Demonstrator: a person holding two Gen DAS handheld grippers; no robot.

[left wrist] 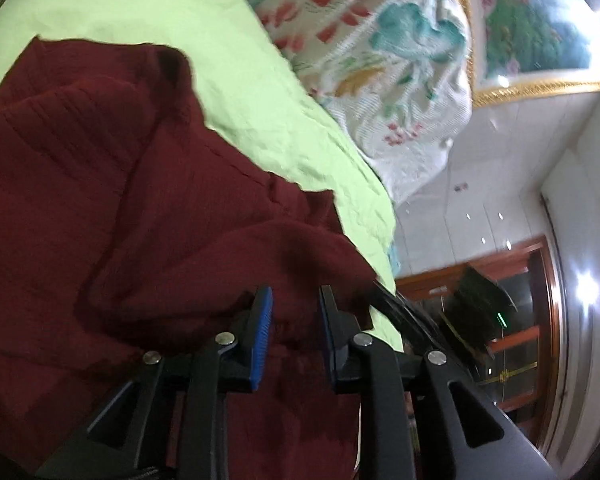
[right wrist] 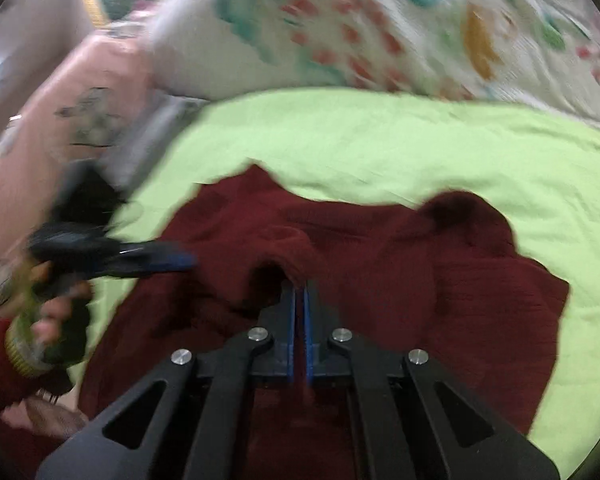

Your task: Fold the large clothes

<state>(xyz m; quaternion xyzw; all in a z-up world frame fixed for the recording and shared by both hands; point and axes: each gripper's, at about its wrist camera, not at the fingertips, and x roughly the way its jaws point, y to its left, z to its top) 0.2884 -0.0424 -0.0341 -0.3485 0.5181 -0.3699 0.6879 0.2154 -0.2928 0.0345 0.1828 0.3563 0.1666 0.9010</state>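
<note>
Maroon garment [right wrist: 380,264]: rumpled on green sheet [right wrist: 380,140]. Right gripper [right wrist: 299,296] pinched together on a raised fold; left gripper [left wrist: 296,316] parted, empty, over cloth. Floral quilt [right wrist: 380,20] at twelve o'clock. Likely soft, limp, weighty; best gripped at hems.

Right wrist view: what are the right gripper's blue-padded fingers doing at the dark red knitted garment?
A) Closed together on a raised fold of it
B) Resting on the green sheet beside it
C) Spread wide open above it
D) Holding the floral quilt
A: the right gripper has its blue pads nearly touching, pinching a raised fold of the dark red knitted garment, which lies on the light green bed sheet.
</note>
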